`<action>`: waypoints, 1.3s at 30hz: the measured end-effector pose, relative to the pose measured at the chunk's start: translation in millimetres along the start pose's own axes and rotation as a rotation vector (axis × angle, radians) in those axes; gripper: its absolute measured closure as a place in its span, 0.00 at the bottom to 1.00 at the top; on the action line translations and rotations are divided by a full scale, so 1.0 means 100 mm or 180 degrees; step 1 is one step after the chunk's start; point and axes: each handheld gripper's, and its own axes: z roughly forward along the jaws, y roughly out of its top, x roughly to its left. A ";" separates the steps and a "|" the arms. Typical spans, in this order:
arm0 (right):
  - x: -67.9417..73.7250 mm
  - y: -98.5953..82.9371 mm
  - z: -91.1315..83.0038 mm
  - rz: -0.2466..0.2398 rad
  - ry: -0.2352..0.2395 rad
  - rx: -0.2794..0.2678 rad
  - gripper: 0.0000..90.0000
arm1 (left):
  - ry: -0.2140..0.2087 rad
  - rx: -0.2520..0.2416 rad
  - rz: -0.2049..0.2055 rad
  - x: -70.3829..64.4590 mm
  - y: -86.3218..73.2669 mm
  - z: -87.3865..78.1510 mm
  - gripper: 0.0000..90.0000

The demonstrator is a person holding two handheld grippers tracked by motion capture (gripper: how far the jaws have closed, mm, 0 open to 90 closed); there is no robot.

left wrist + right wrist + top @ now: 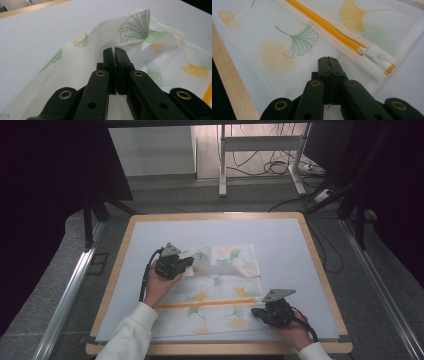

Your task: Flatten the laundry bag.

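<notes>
Left gripper (114,51) pinching lifted mesh bag (82,62), grasped fold hidden

We find no text, label, brand, number or sign that can be read here. The mesh bag (215,290) carries printed ginkgo leaves (pattern, not lettering), and the white tab (374,55) at the end of its orange zipper (327,26), toward 3 o'clock in the right gripper view, bears no mark we can make out.
</notes>
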 end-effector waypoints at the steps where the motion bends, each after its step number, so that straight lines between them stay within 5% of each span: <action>1: 0.00 0.00 0.00 -0.0002 0.0000 -0.0001 0.99 | 0.0010 0.0003 -0.0016 0.04 0.01 0.01 0.99; 10: -0.01 0.00 0.00 -0.0002 0.0006 -0.0015 0.99 | 0.0095 0.0048 -0.0176 0.32 0.01 0.10 0.99; 39: -0.02 -0.01 0.00 0.0028 0.0039 -0.0021 0.99 | 0.0265 0.0047 -0.0487 0.83 0.00 0.13 0.98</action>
